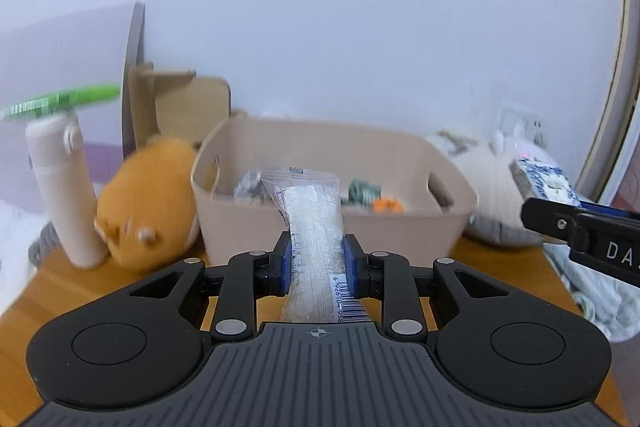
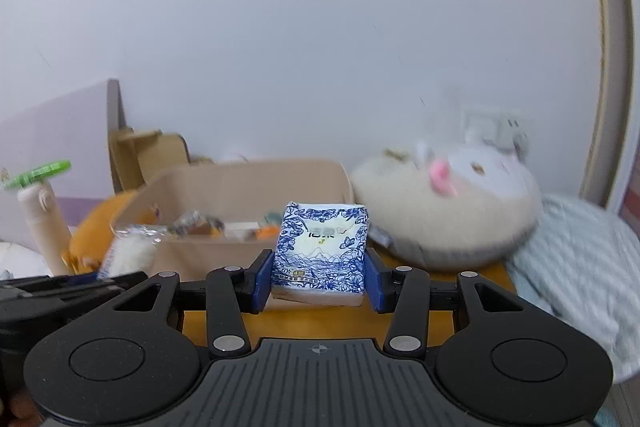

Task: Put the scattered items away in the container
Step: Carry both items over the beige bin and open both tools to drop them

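My left gripper (image 1: pixel 317 263) is shut on a clear plastic snack packet (image 1: pixel 314 227) with a barcode, held just in front of the beige container (image 1: pixel 452 215). The packet also shows in the right wrist view (image 2: pixel 130 253). My right gripper (image 2: pixel 318 277) is shut on a blue-and-white tissue pack (image 2: pixel 320 247), held above the wooden table, in front of the container's (image 2: pixel 248 183) right end. The tissue pack also shows in the left wrist view (image 1: pixel 546 181). Several small items lie inside the container.
An orange plush toy (image 1: pixel 148 195) and a beige bottle (image 1: pixel 64 195) topped by a green pen (image 1: pixel 64 101) stand left of the container. A white plush toy (image 2: pixel 460 211) lies to its right, beside striped bedding (image 2: pixel 576 267). The wooden table (image 1: pixel 100 287) ends at the wall.
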`<state>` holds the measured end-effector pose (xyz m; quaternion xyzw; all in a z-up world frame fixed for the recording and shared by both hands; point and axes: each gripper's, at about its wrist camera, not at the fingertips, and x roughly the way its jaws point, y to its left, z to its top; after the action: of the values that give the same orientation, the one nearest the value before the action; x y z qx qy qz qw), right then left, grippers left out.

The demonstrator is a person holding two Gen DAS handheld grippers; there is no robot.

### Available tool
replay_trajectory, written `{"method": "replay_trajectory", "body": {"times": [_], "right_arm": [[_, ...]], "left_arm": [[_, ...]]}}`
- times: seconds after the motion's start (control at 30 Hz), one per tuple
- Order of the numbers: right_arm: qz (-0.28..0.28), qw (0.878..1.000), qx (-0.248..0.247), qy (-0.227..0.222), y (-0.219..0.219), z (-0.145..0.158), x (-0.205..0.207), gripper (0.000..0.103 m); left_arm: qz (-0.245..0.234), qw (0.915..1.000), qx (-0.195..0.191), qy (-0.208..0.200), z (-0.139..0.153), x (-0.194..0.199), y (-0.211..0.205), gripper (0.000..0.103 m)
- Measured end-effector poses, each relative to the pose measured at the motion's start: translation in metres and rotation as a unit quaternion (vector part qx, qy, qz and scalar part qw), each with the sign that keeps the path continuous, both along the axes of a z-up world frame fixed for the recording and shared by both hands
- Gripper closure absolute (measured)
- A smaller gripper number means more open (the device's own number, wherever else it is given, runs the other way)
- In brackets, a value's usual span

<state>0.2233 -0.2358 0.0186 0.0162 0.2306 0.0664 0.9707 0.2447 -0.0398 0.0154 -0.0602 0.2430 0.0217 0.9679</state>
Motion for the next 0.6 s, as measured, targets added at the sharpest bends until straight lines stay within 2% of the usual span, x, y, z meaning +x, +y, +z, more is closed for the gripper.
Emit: {"method": "replay_trajectory", "body": {"times": [0.2,0.37,0.5,0.6], "right_arm": [[0.024,0.999,-0.006,-0.021,0.019,0.027,0.026,0.059],[0.028,0.999,-0.012,-0.023,0.026,0.042,0.057,0.059],[0.029,0.999,-0.024,-0.019,0.032,0.045,0.084,0.059],[0.029,0.999,-0.03,-0.008,0.035,0.042,0.106,0.059]], "left_arm": [[0.007,0.9997,0.004,-0.023,0.031,0.03,0.004,0.077],[0.021,0.9995,0.005,-0.021,0.045,0.064,0.012,0.077],[0.03,0.9995,0.008,-0.005,0.048,0.092,0.02,0.077],[0.027,0.9991,-0.014,0.029,0.044,0.116,0.028,0.077]]}}
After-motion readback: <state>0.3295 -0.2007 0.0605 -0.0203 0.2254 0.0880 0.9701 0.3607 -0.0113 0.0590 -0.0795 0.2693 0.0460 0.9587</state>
